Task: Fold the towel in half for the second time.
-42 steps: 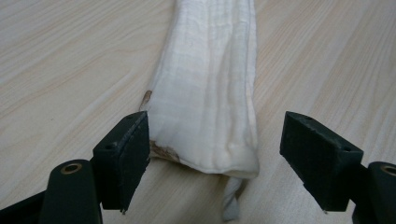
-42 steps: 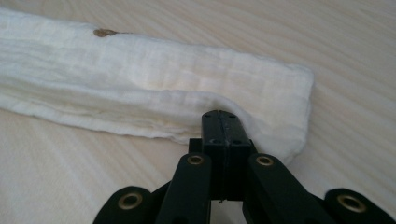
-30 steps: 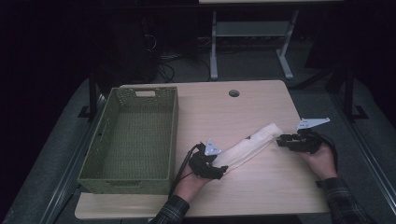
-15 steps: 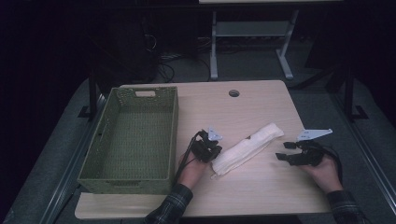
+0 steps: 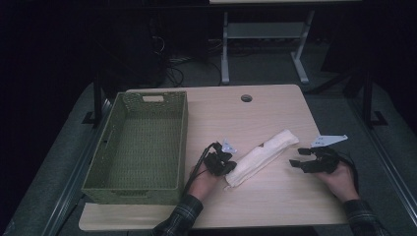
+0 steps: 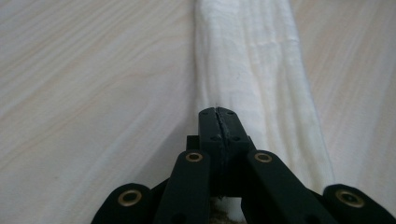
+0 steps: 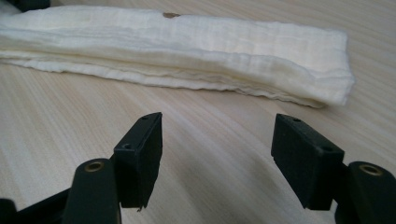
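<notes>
Folded cloth on the table, pinched at one end by the left gripper.

Nearest, the left gripper (image 5: pixel 227 164) has its fingers (image 6: pixel 219 122) pressed together at the near end of the folded white cloth (image 5: pixel 260 156); the fabric caught between them is hard to make out. Just right of the cloth, the right gripper (image 5: pixel 297 158) rests with its fingers (image 7: pixel 142 149) apart, empty, having just opened. A small dark mark on the cloth's far edge stays unclear. Left of the cloth sits a green basket (image 5: pixel 110 150) on the table (image 5: pixel 275 105).
</notes>
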Tool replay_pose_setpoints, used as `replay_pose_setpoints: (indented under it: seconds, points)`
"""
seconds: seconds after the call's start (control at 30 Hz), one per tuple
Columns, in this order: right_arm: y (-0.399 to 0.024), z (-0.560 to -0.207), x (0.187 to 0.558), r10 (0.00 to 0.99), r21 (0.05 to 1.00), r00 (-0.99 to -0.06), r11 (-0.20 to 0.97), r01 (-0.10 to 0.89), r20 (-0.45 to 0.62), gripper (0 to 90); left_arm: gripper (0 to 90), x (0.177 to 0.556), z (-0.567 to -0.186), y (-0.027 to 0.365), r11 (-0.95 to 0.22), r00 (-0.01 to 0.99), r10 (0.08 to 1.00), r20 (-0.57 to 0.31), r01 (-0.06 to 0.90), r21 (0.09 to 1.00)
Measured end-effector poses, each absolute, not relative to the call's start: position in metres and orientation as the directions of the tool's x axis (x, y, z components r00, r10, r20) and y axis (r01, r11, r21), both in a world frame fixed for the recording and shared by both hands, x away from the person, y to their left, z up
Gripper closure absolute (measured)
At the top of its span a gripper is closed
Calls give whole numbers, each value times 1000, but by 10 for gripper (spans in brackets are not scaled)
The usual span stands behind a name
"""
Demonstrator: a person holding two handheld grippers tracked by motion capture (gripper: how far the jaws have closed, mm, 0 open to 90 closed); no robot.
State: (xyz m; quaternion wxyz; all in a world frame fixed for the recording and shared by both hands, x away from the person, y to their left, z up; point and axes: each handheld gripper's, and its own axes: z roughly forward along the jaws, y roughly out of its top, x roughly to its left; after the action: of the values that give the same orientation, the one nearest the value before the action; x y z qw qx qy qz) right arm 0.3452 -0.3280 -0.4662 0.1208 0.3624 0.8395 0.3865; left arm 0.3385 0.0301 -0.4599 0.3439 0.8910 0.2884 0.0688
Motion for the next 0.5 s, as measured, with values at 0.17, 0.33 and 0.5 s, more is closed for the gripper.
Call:
replay_pose_setpoints:
  seconds: [0.17, 0.33, 0.5]
  points:
    - [-329, -466, 346, 711, 734, -699, 431, 524, 82, 324, 892, 331, -460, 27, -615, 848, 522, -94, 450, 648]
    - [-331, -466, 347, 713, 744, -697, 426, 514, 73, 310, 892, 321, -459, 19, -641, 878, 467, -107, 420, 642]
    - [-333, -467, 347, 717, 746, -694, 427, 511, 65, 306, 891, 307, -460, 3, -672, 914, 387, -120, 369, 642]
